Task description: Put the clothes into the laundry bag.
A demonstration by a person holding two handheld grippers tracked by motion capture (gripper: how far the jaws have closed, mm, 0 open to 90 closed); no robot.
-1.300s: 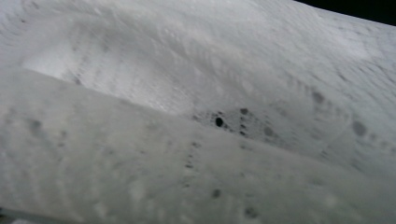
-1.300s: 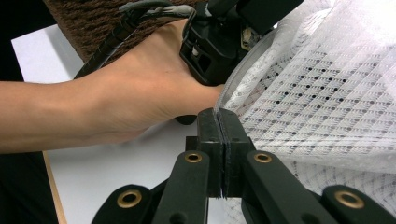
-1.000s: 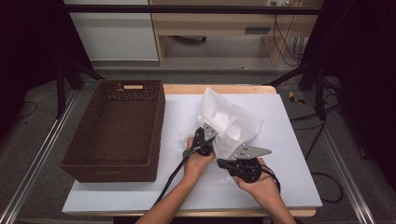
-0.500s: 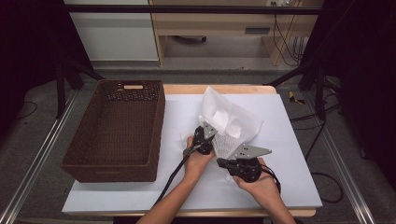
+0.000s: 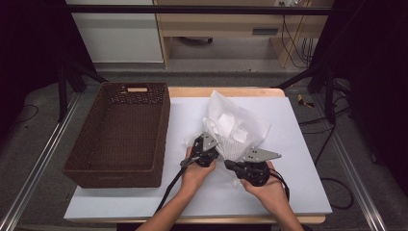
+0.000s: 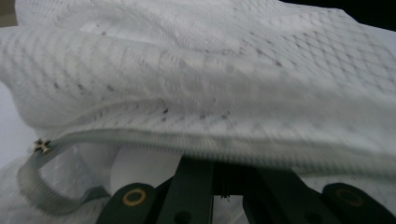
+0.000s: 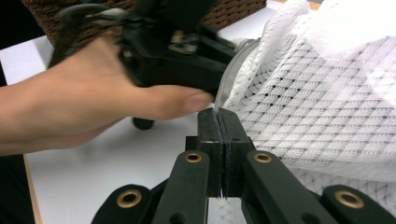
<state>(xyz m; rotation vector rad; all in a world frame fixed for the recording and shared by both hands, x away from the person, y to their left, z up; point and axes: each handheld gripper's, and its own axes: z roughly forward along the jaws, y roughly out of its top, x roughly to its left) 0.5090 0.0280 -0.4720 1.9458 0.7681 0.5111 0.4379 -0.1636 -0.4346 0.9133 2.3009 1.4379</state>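
A white mesh bag [image 5: 236, 126] with a grey zipper stands bunched up on the white table top [image 5: 293, 159], with white cloth inside it. My left gripper [image 5: 216, 149] is at the bag's near left edge. In the left gripper view its jaws [image 6: 224, 164] are shut on the bag's zipper hem [image 6: 154, 140], and the mesh [image 6: 210, 70] drapes over them. My right gripper [image 5: 231, 162] is just to the right of it, shut on the bag's mesh edge [image 7: 218, 113]. The left hand [image 7: 93, 107] and its gripper are close ahead in the right gripper view.
A dark brown wicker basket [image 5: 162, 126], with nothing in it, stands on the left part of the table. Its rim [image 7: 233, 11] lies behind the left hand. Bare white table top stretches to the right of the bag and in front of the hands.
My left gripper has shifted slightly to the left, keeping hold of the bag's zipper edge. The right gripper and the bag's bulk have stayed where they were.
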